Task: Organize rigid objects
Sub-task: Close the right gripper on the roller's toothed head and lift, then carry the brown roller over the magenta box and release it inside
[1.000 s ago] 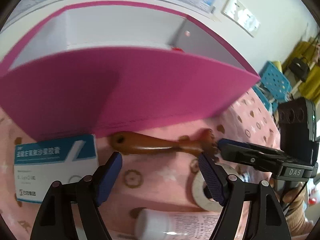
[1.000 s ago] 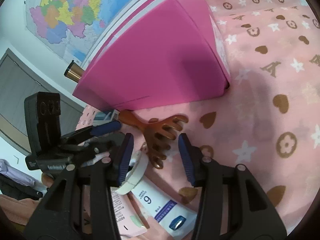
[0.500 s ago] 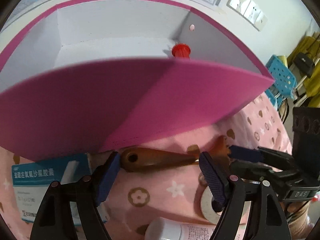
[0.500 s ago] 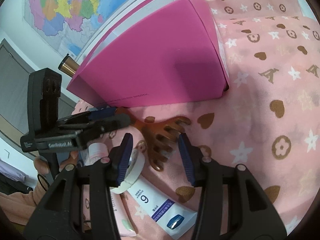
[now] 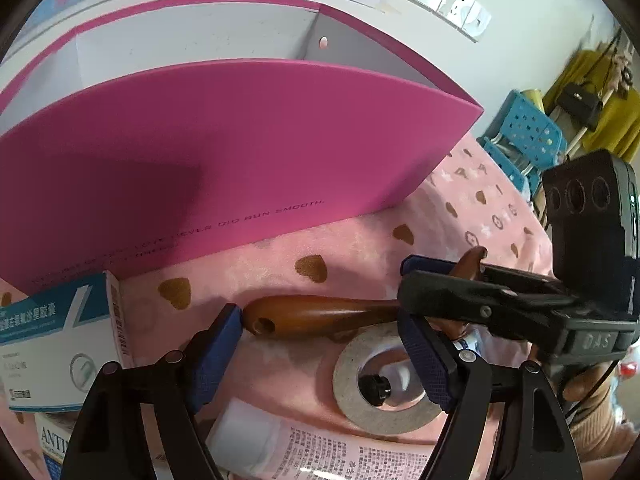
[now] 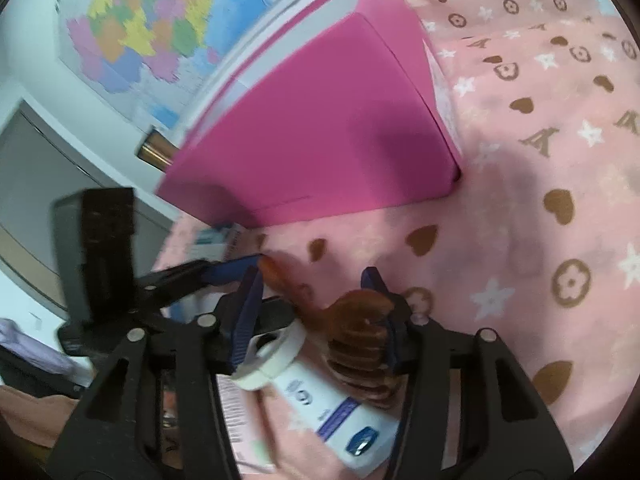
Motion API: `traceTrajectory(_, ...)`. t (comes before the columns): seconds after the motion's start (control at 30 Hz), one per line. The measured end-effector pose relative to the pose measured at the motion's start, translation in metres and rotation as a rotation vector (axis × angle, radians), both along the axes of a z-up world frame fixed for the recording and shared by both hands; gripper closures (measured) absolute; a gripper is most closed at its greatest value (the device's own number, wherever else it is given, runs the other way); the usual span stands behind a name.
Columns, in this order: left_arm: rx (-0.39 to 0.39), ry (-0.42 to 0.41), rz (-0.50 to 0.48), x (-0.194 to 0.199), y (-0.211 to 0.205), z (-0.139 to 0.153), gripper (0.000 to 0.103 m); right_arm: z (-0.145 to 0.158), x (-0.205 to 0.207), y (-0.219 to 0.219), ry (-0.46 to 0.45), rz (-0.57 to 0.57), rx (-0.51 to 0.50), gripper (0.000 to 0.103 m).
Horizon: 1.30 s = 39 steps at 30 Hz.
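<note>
A brown wooden rake-shaped massager (image 5: 320,316) lies on the pink patterned cloth (image 5: 360,240) in front of a big pink box (image 5: 240,152). My left gripper (image 5: 320,360) is open just short of its handle, and the left-hand pad (image 5: 224,340) touches the handle's holed end. In the right wrist view the toothed head (image 6: 360,332) sits between the jaws of my right gripper (image 6: 316,312), against the right-hand pad, with a gap on the other side. The jaws are open. A tape roll (image 5: 384,384) lies under both grippers.
A white and teal medicine box (image 5: 52,340) lies left of the handle. A white printed tube (image 5: 312,448) and a second tube (image 6: 332,404) with a black cap lie near the tape. Blue stools (image 5: 528,132) stand beyond the table. The person's hand (image 5: 588,384) holds the right gripper.
The left gripper has come closer and now touches the handle's end. The massager has slid toward the right gripper, so its head now sits between those jaws. The right gripper has kept still.
</note>
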State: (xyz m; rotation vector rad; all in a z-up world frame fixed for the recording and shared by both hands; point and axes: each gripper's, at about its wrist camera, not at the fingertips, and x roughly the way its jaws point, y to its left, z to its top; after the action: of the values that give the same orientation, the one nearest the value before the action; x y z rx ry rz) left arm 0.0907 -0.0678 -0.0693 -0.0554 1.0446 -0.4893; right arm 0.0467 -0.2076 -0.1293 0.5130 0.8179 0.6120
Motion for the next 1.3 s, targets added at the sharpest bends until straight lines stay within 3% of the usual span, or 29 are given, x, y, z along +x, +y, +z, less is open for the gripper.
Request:
traceTrajectory(0.23,-0.007,-0.004,-0.014,-0.001,0.004,0.002,0.022,-0.003,-0.003,-0.009,0.011,0.001,-0.018,0.074)
traceTrajectory(0.4,-0.018,-0.031,-0.012,-0.005,0.006,0.007,0.023,0.019,-0.011,-0.008,-0.034,0.050,0.009,0.089)
traceTrajectory(0.67,-0.046,-0.135,-0.062,-0.023,0.008,0.039,0.023,0.063,-0.018,-0.005,-0.110,0.095,-0.001,0.090)
traceTrajectory(0.9,-0.057,-0.233,-0.132,-0.045,0.008,0.064,0.021,0.094,-0.016,-0.011,-0.156,0.115,0.100,0.090)
traceTrajectory(1.07,-0.019,-0.292,-0.086,-0.043,0.007,0.079,0.022,0.112,-0.009,-0.011,-0.181,0.141,0.160,0.090)
traceTrajectory(1.3,0.013,-0.355,-0.033,-0.019,0.010,0.105,0.042,0.140,0.013,-0.012,-0.212,0.159,0.226,0.090)
